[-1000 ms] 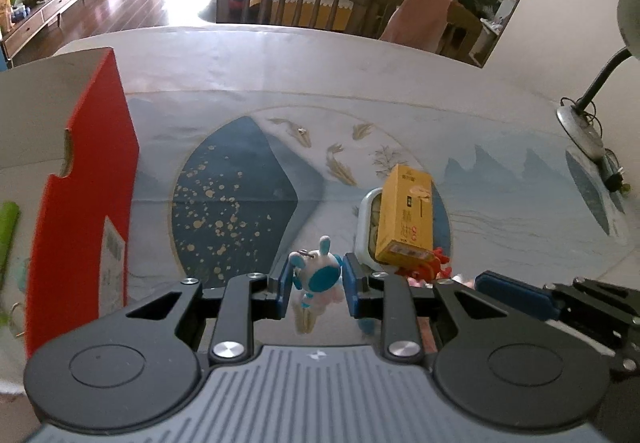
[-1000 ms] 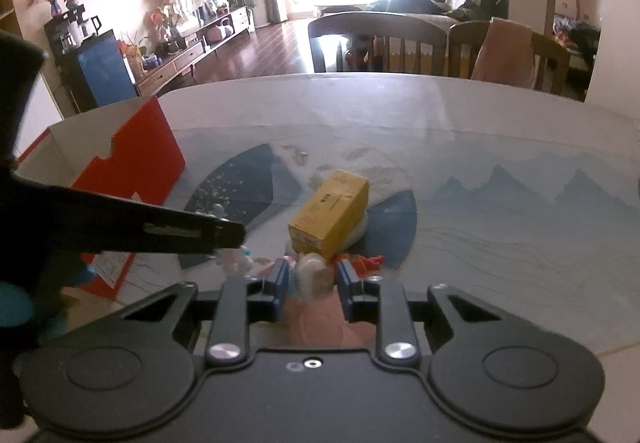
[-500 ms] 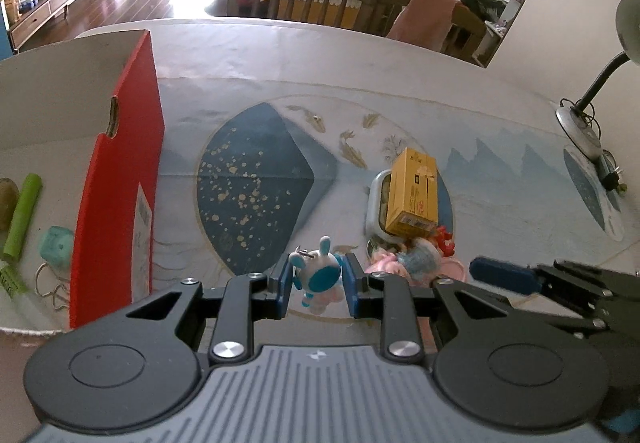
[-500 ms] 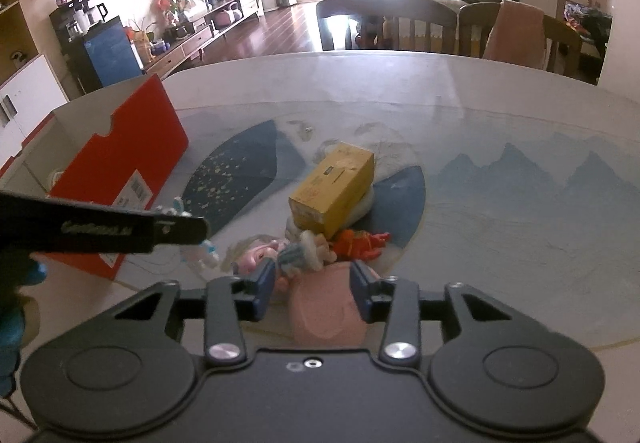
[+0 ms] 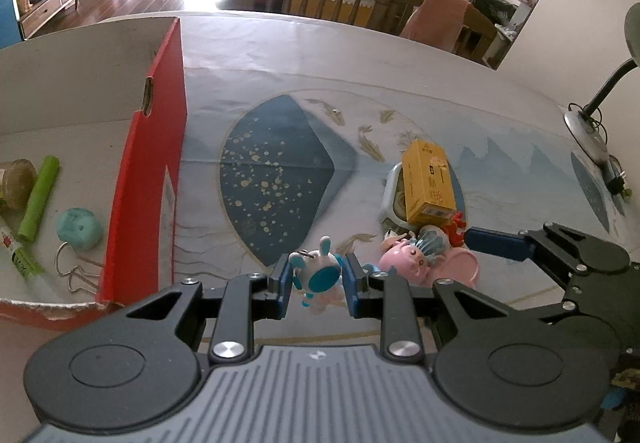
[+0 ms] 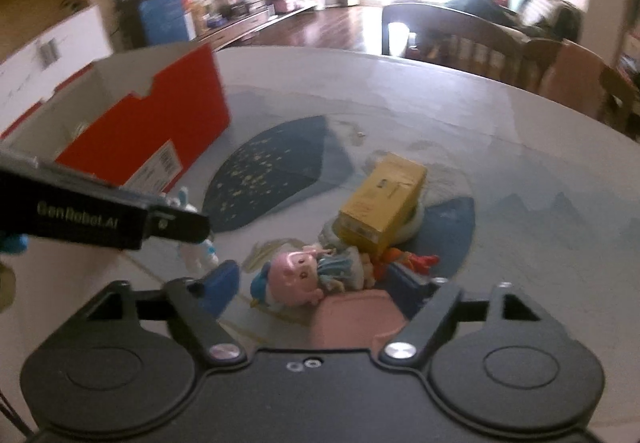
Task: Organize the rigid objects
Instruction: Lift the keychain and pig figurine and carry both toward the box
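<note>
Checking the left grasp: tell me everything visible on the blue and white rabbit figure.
The blue and white rabbit figure looks like glossy plastic: white body, blue face panel, upright ears, a metal ring at its head. It sits clamped between the blue pads of the left gripper, roughly upright, above the tablecloth, right of the red box.

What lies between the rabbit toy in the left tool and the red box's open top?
Only bare tablecloth between the rabbit toy and the red box, seen in the left wrist view.
</note>
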A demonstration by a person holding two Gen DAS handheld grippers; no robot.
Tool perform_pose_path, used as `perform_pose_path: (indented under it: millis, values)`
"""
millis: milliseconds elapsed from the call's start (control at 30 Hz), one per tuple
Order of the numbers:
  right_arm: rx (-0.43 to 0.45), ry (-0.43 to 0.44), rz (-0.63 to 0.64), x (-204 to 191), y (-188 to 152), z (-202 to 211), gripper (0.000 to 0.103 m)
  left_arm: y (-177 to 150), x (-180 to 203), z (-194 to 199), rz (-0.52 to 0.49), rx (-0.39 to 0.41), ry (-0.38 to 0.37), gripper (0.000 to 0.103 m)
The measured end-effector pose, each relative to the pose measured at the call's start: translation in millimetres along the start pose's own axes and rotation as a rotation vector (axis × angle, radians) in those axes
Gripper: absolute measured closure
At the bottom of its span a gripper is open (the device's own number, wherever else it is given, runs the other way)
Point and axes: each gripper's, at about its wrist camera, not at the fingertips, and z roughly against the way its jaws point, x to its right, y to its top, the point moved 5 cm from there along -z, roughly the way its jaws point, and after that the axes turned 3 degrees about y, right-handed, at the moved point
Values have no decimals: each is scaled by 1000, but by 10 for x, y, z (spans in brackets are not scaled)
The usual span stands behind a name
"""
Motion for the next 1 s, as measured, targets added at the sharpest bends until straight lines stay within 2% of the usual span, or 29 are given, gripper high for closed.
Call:
perform_pose_path:
  millis: [267,400,600,767,1000]
  values:
    - [-41,-48,153,-128,-32,-196,20,-5,-21,-7,5,-8,4,77]
    - [-58,-62,168,-124,-54,-253,26,1,-19,-9,5,-8,4,77]
    - [-48,-82,216,-160,-75,-236,27,7,-4,-18,1,-9,2,77]
    - [-39,-81,184,-152,-53,-132,27,6,-7,-35,4,-14,-7,77]
    - [-4,-36,70,-116,40,233,27,22,-27,56,14,-17,-37,77]
